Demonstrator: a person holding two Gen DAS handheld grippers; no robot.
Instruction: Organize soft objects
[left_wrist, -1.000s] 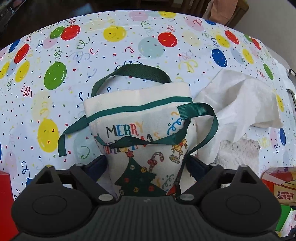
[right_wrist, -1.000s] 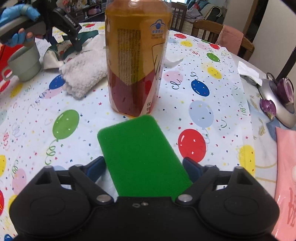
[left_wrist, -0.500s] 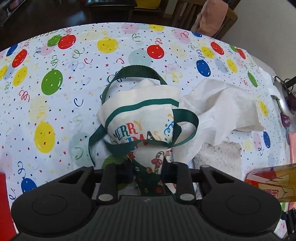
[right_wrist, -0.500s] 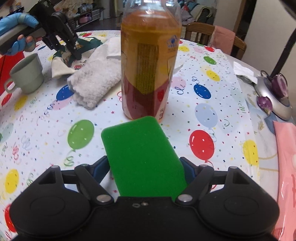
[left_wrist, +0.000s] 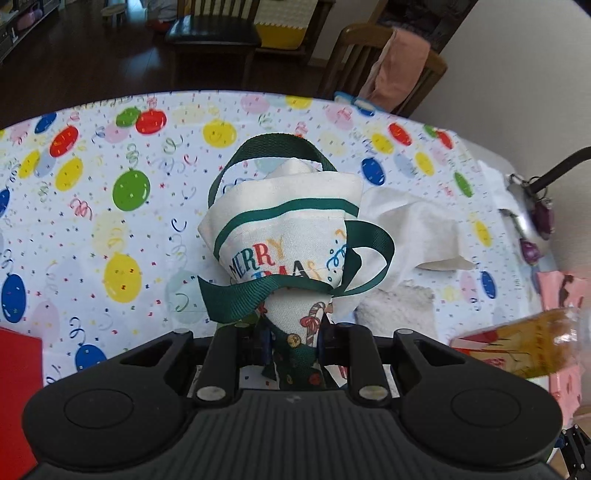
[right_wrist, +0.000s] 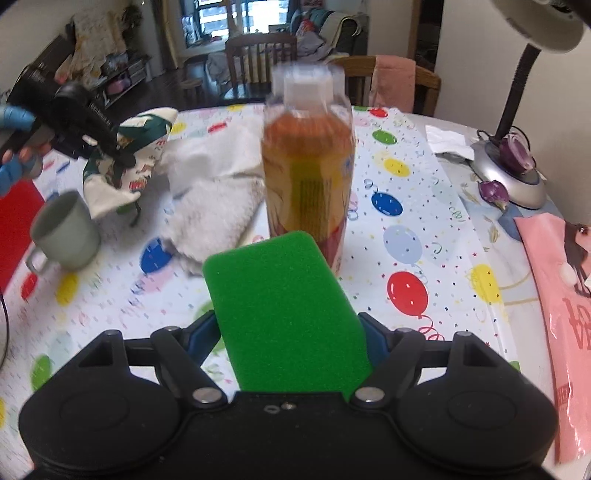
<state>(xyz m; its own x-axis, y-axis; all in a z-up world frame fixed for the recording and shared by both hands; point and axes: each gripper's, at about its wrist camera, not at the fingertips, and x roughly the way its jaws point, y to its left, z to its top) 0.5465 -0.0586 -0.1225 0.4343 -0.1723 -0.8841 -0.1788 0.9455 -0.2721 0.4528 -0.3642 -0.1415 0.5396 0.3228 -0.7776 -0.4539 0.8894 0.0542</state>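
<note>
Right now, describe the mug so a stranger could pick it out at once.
Start at the balloon-print tablecloth and the tall tea bottle standing mid-table. Go left past the white towel to the mug beside the red edge. It is the only hard, grey-green thing among soft cloths.

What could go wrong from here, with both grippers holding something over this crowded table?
The left gripper pinches only the bottom of the Christmas tote bag; its loose green ribbon handles could catch on the white towel beside it. The right gripper carries the green sponge right in front of the tea bottle, so a forward move could tip the bottle.
</note>
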